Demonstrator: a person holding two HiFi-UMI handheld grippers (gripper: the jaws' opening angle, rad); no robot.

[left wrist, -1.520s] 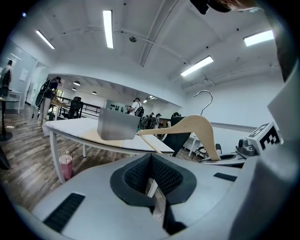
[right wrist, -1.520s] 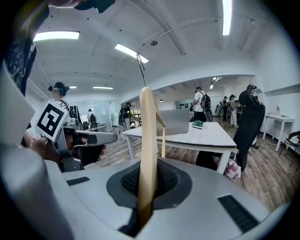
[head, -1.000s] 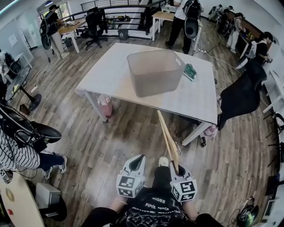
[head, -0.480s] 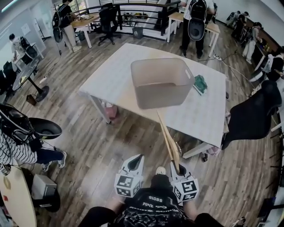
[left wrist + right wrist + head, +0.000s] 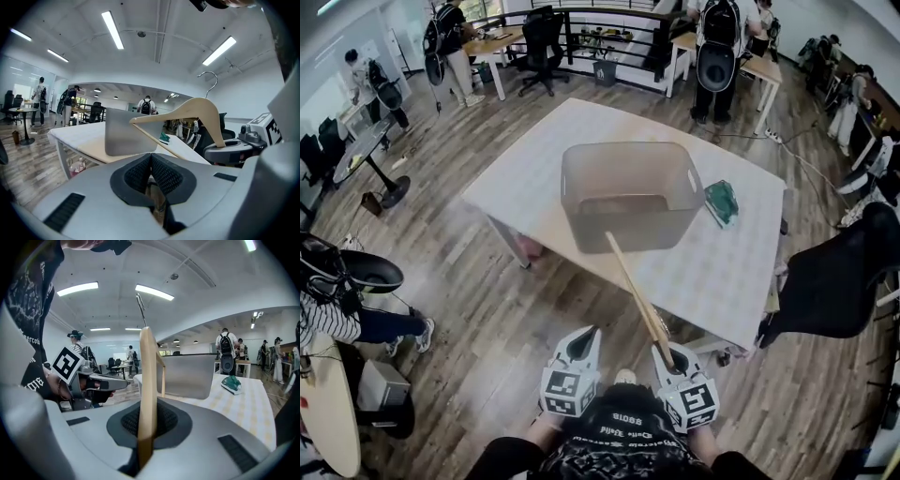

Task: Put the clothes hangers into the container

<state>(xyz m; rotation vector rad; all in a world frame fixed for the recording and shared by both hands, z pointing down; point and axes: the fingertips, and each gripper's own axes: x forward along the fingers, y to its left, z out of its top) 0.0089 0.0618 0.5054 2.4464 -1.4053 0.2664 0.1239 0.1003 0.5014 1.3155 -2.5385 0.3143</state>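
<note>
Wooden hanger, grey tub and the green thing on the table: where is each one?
wooden hanger (image 5: 637, 298), head view, middle of its visible length
grey tub (image 5: 647, 225), head view, its near wall
green thing (image 5: 721, 202), head view, its middle

The pale wooden clothes hanger (image 5: 637, 298) held in the right gripper (image 5: 673, 361) has moved forward. Its far end now overlaps the near wall of the translucent grey plastic container (image 5: 656, 220). A second ago it ended over the floor, short of the white table (image 5: 534, 159).
</note>
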